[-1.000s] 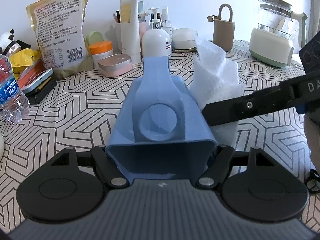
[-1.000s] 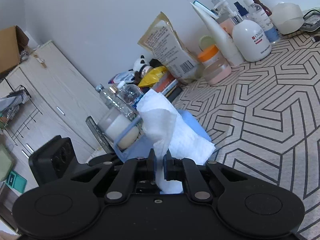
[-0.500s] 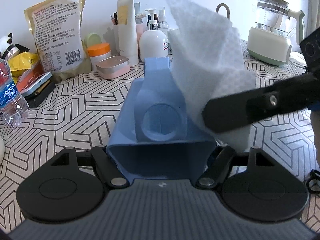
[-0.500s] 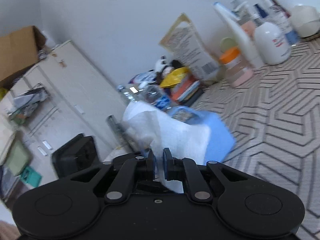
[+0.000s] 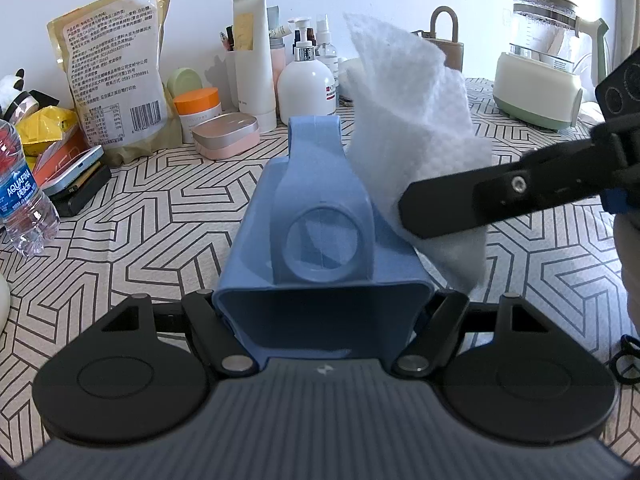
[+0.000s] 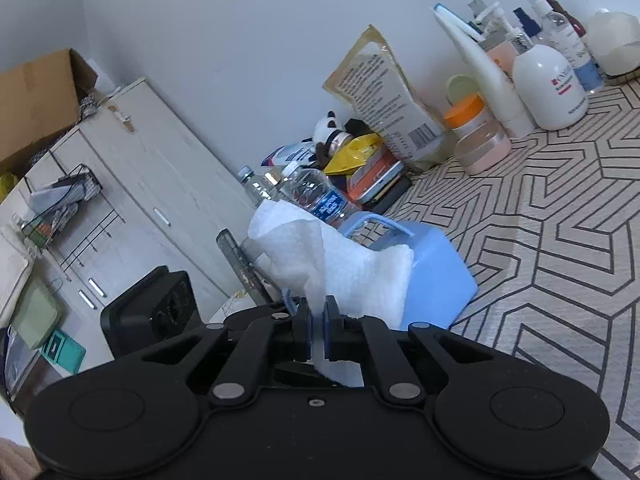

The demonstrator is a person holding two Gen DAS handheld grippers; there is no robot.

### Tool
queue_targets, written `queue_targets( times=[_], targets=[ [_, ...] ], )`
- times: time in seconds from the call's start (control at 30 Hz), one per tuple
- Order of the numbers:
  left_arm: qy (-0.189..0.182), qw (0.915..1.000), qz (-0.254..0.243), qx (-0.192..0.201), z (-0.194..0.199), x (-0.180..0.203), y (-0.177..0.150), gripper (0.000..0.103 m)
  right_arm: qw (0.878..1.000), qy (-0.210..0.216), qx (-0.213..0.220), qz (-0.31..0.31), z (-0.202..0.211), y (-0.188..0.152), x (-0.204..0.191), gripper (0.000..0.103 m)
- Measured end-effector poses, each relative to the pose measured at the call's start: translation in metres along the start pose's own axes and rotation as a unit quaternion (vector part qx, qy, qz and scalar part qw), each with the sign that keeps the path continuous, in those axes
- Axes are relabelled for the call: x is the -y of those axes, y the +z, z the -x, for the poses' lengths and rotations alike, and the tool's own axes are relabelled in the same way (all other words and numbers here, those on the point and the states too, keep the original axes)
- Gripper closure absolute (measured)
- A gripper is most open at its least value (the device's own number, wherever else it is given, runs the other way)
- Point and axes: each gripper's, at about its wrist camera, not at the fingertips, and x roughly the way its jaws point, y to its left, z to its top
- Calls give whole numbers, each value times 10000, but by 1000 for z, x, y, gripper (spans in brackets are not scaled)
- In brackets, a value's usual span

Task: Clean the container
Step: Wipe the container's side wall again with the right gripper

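Patterned tablecloth (image 5: 152, 216) under pale-blue plastic container (image 5: 320, 216)

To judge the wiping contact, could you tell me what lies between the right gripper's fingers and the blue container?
Only the white paper towel: the right gripper pinches it against the blue container, as both wrist views show.

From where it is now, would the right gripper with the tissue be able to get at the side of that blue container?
Probably yes. The right gripper, closing on the white tissue, sits right beside the blue container, which the left gripper holds by its end. The tissue appears already against that side, with nothing between.
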Motion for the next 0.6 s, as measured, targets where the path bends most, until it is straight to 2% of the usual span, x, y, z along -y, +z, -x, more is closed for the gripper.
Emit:
queue_targets(
  times=[0.2, 0.37, 0.6],
  targets=[
    [13, 10000, 13, 14, 1, 0, -1, 29, 9998, -129, 65, -127, 3, 1, 6, 96],
    [10, 10000, 28, 12, 1, 0, -1, 29, 9998, -176, 53, 36, 2, 0, 2, 95],
    [30, 10000, -34, 35, 2, 2, -1, 29, 9992, 312, -198, 180, -7, -2, -5, 95]
  ],
)
